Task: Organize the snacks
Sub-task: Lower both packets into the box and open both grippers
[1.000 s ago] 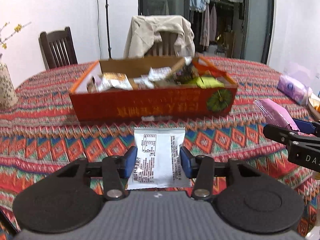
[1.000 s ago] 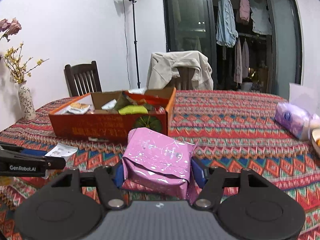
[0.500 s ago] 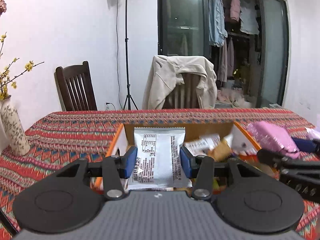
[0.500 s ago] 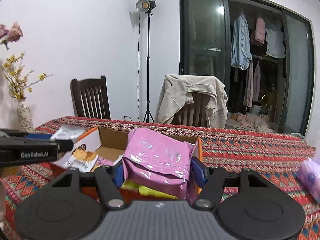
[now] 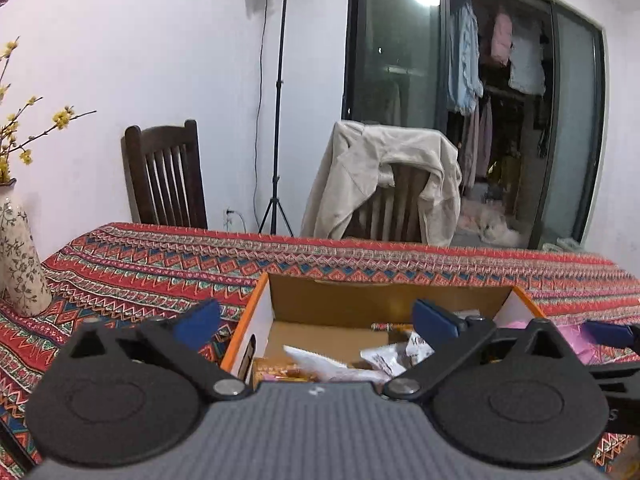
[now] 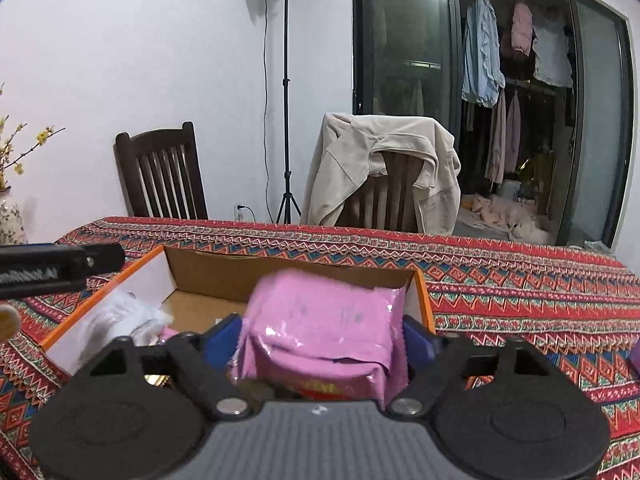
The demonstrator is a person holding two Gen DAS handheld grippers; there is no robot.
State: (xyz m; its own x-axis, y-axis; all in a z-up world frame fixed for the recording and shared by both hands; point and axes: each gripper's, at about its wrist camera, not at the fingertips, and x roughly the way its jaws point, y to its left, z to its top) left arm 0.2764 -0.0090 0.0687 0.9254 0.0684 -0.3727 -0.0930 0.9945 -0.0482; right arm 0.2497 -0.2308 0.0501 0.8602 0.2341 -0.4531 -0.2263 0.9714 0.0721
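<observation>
An open orange cardboard box (image 5: 256, 300) (image 6: 422, 300) sits on the patterned table and holds several snack packets. My left gripper (image 5: 316, 320) is open and empty above the box's left half. A white packet (image 5: 320, 364) lies in the box just below it; it shows as a white blur in the right wrist view (image 6: 120, 316). My right gripper (image 6: 320, 336) has its jaws spread wide over the box's right half, and the pink packet (image 6: 320, 328) sits between them, blurred. Whether the fingers (image 6: 416, 342) still touch it is unclear.
A floral vase (image 5: 16, 256) stands at the table's left edge. Two chairs stand behind the table, a bare dark one (image 5: 164, 176) and one draped with a beige jacket (image 5: 384, 180). A light stand (image 5: 276, 120) is by the wall.
My left gripper has opened and the white packet has dropped into the box. My right gripper has spread wider around the pink packet and moved further over the box.
</observation>
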